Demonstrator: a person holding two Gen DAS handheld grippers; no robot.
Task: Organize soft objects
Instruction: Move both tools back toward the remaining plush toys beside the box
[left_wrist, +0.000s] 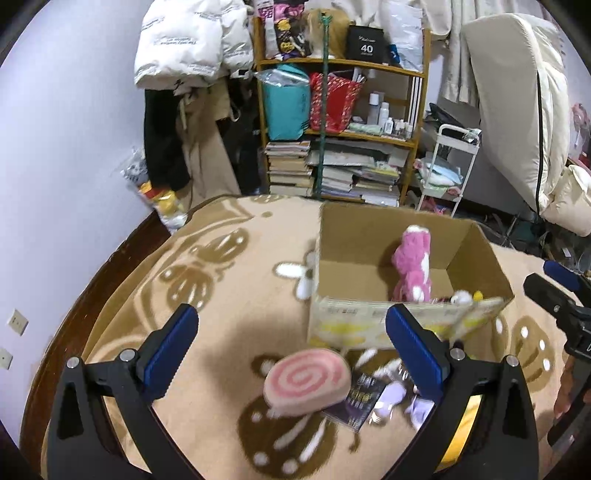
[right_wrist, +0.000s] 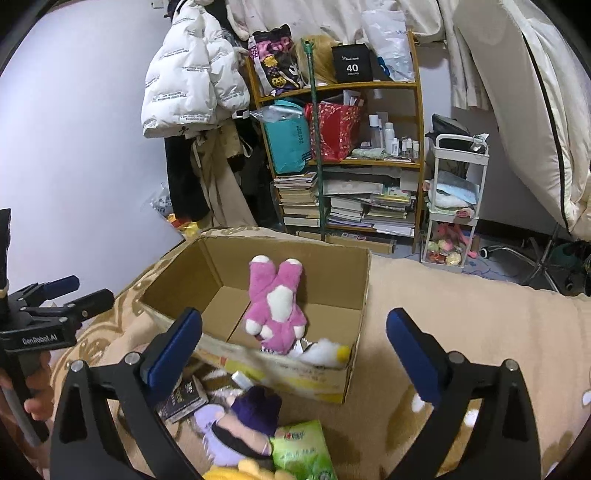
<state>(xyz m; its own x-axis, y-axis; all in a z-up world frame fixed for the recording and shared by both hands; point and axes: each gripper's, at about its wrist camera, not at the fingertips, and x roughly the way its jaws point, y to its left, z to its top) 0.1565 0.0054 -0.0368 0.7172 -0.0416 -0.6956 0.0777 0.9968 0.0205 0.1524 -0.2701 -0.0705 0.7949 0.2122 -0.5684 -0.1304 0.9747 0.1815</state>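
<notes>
Both spread wide and empty, left hand-held gripper (left_wrist: 291, 350) and right hand-held gripper (right_wrist: 295, 347), freed for the next toy, pink plush (right_wrist: 277, 306) already boxed.

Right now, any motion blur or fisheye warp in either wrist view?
Left wrist: pink swirl cushion and the cardboard box front flap are smeared; shelf sharp. Right wrist: box flap slightly smeared, pink plush crisp. Both views bow heavily at edges.

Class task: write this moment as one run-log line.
left gripper: open, empty | right gripper: open, empty | cardboard box: holds pink plush | spiral cushion: on blanket, outside box
</notes>
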